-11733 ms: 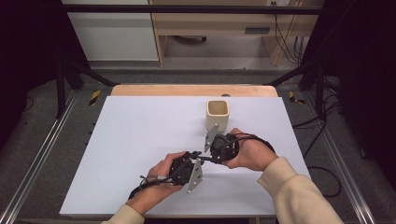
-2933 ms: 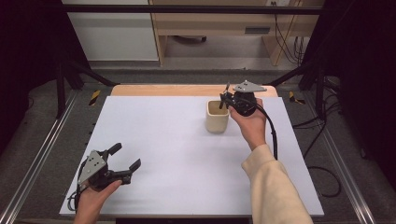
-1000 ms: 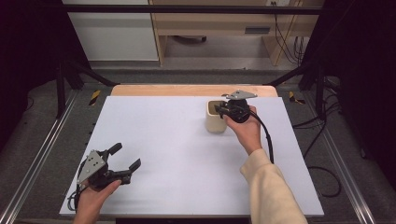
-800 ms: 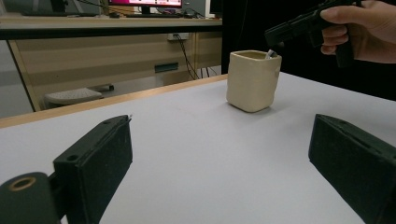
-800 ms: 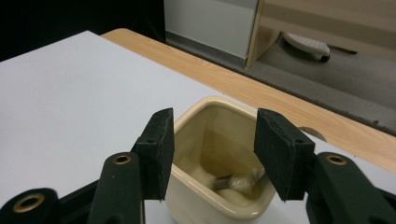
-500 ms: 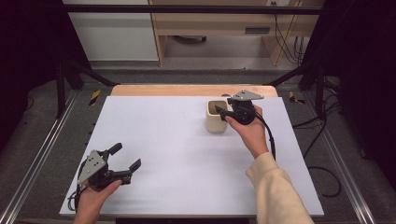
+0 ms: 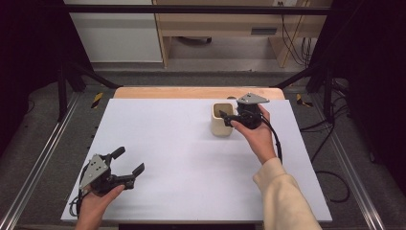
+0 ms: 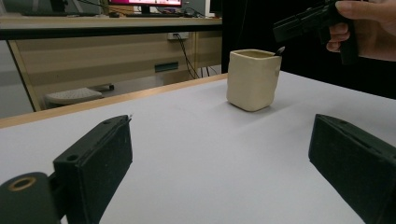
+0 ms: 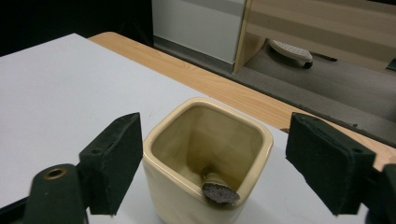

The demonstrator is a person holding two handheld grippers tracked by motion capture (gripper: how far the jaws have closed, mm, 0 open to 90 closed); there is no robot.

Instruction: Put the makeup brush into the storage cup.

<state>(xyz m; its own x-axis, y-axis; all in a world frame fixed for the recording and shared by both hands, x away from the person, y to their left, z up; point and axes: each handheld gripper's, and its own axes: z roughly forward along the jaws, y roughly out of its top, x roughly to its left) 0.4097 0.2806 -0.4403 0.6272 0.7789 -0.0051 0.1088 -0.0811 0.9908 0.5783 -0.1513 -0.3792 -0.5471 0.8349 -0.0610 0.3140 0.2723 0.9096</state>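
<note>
Cup (image 7: 223, 120) sat upright on the white table (image 7: 163, 143), toward the far right, w/ a dark-tipped stick-like item (image 9: 218, 190) leaning inside against its near wall. What the item was, exactly: couldn't tell; in the right gripper view it showed as a short rod w/ a grey, rough end, resting in the cup's corner.

What changed: approx 3 s earlier the right gripper (image 7: 229, 119) was raised over the cup's far edge; half a sec before this moment it had come lower and sat at the rim. Now its jaws were spread wide on either side of the cup, nothing between them, so the item looked released and dropped in. Judged from that: placing step done or all but done; likely next was pulling the right hand (image 7: 256, 136) back w/o knocking the cup.

Left gripper (image 7: 128, 165) hadn't moved across the last few secs: parked at the near left of the table, well apart from the cup, jaws parted and empty.

Risk, as a guess: a jaw clipping the rim on the way out could tip the cup.
</note>
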